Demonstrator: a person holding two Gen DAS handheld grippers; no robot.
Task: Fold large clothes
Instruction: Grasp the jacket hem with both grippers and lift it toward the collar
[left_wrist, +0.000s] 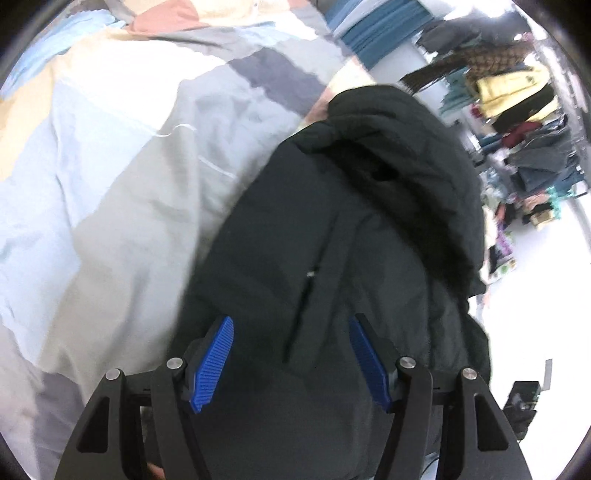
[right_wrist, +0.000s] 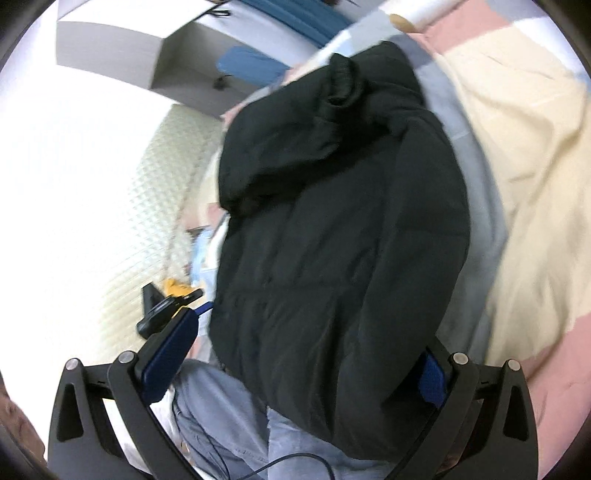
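A black puffer jacket (left_wrist: 332, 221) lies on a bed under a patchwork duvet (left_wrist: 110, 166), its hood bunched at the far end. My left gripper (left_wrist: 291, 321) hovers over the jacket's front, near the zip. Its blue pads (left_wrist: 214, 362) stand apart with nothing pinched. In the right wrist view the jacket (right_wrist: 332, 221) fills the middle, one ribbed cuff folded over the top. My right gripper (right_wrist: 310, 332) is spread wide around the jacket's near end. Its left pad (right_wrist: 170, 354) is clear of the cloth, and the right pad is partly hidden behind it.
A person's jeans (right_wrist: 221, 406) and a thin cable show below the jacket. A black and yellow device (right_wrist: 166, 306) sits by the jacket's left edge. Heaped clothes (left_wrist: 517, 110) stand beyond the bed. A white desk (right_wrist: 129, 48) and a blue chair (right_wrist: 251, 62) are further off.
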